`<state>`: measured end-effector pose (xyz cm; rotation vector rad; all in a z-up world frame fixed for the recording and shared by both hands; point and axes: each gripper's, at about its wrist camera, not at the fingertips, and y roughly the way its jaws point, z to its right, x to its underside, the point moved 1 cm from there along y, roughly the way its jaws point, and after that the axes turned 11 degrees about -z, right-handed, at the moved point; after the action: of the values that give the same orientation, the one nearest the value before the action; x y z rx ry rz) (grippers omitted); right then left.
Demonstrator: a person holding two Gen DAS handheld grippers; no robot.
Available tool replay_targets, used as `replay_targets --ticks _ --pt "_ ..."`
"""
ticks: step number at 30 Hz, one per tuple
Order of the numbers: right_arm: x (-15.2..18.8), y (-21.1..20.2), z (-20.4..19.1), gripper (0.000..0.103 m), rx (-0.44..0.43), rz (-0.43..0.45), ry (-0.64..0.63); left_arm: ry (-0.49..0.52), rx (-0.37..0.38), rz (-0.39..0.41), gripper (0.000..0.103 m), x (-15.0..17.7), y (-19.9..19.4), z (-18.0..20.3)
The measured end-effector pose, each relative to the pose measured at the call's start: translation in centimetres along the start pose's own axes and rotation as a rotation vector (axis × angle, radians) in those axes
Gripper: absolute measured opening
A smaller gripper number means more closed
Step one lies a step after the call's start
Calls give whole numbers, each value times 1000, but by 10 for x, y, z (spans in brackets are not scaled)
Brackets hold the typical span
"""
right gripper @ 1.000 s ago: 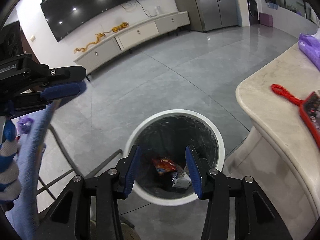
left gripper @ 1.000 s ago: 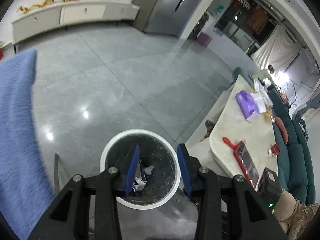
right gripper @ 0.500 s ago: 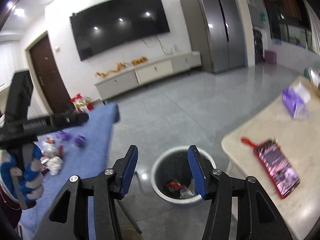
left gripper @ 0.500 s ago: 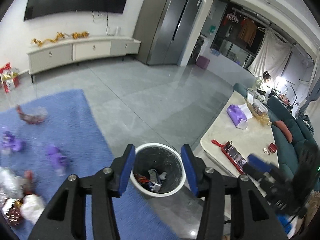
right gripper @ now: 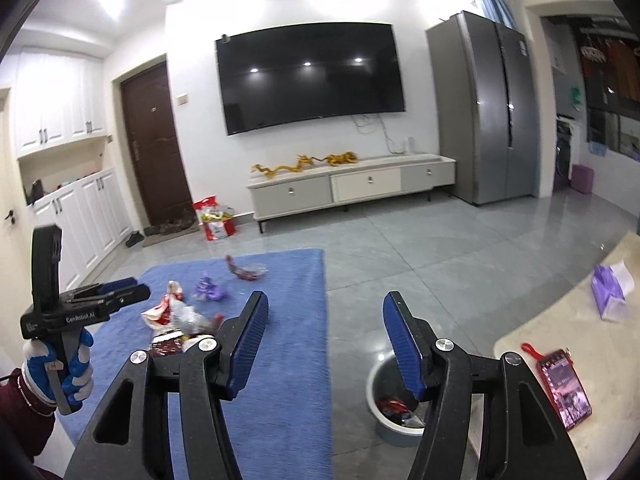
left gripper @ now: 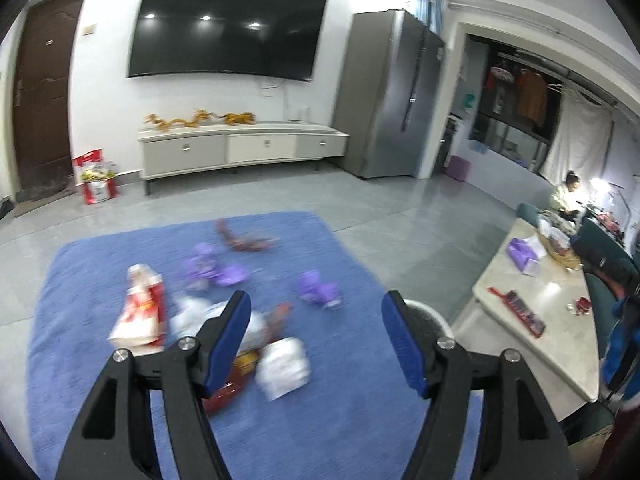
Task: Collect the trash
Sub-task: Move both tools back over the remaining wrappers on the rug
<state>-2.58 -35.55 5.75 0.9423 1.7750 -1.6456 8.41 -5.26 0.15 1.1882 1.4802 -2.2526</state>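
While my left gripper [left gripper: 316, 336] and right gripper [right gripper: 322, 338] have just been opening, nothing sits between their ribbed blue pads; crumpled wrappers [right gripper: 180, 314] lie scattered on the fuzzy blue rug [right gripper: 296, 360], and the round white-rimmed bin [right gripper: 384, 408] stands on glossy grey tiles beside it
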Motion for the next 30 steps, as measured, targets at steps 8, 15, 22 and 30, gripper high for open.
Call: replay_targets --ticks 8,15,22,30 --pt "-9 3 -45 62 -37 -12 -59 -78 -118 32 67 38 -46 -84" --pt "-13 15 -71 71 -76 -34 -98 -51 -157 39 75 53 -58 -109" --pt "-8 52 -92 72 -123 -119 -127 72 -103 -80 75 63 -13 -99" --pt "5 118 -109 72 -190 -267 -138 227 -104 -214 75 69 59 -86"
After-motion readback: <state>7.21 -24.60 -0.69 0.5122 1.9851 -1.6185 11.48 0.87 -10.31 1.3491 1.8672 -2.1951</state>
